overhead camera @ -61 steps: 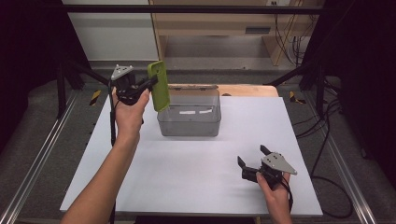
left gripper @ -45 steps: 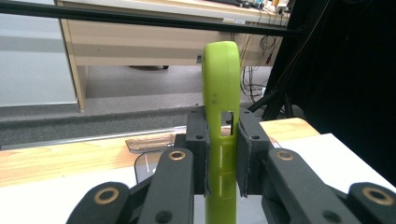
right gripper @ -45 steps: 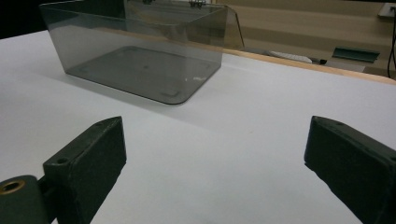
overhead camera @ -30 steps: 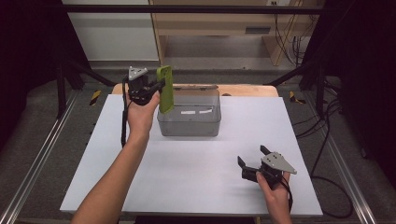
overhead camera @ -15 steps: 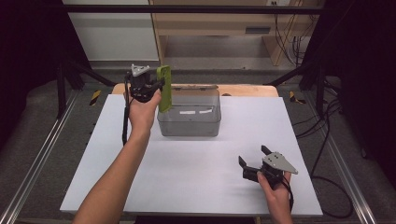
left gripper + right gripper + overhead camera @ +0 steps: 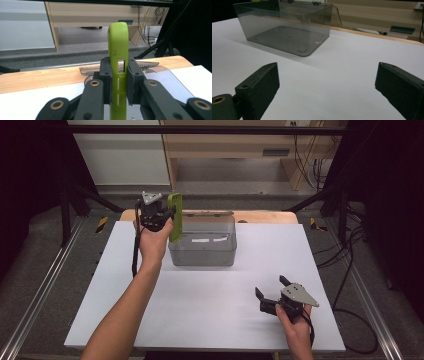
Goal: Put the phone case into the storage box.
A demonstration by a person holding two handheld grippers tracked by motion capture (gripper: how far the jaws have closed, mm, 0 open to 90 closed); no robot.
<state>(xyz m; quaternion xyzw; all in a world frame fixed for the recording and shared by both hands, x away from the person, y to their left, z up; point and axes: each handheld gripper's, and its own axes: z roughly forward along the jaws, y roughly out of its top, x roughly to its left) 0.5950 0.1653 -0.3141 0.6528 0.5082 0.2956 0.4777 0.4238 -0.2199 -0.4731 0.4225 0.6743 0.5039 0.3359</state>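
Left gripper [image 6: 161, 216]: raised above the far-left part of the table, just left of the clear box, carried by the person's left hand [image 6: 152, 240] with the forearm reaching in from the bottom edge. Its two black jaws are clamped on a green phone case [image 6: 175, 216], which stands upright on its long axis. In the left gripper view the gripper [image 6: 119, 82] pinches the green phone case [image 6: 118, 50] across its thin dimension, a rectangular cut-out of the case lying between the pads; the rounded upper end of the case rises well above the jaws. In the high view the case hangs at the left wall of the box, its lower end at about rim level; whether it touches the wall cannot be told.

Right gripper [image 6: 270, 295]: resting low over the near-right part of the table, held by the person's right hand [image 6: 295, 325], grey three-cornered plate uppermost. The jaws stand wide apart with nothing between them. In the right gripper view the gripper [image 6: 327, 85] looks across bare white surface toward the box.

Clear box [image 6: 202, 240]: a smoke-tinted transparent container, open at the top, standing on the far middle of the white table [image 6: 200, 310]. In the right gripper view the clear box [image 6: 287, 27] shows an empty floor. A wooden strip [image 6: 37, 77] borders the table's far edge behind the box.
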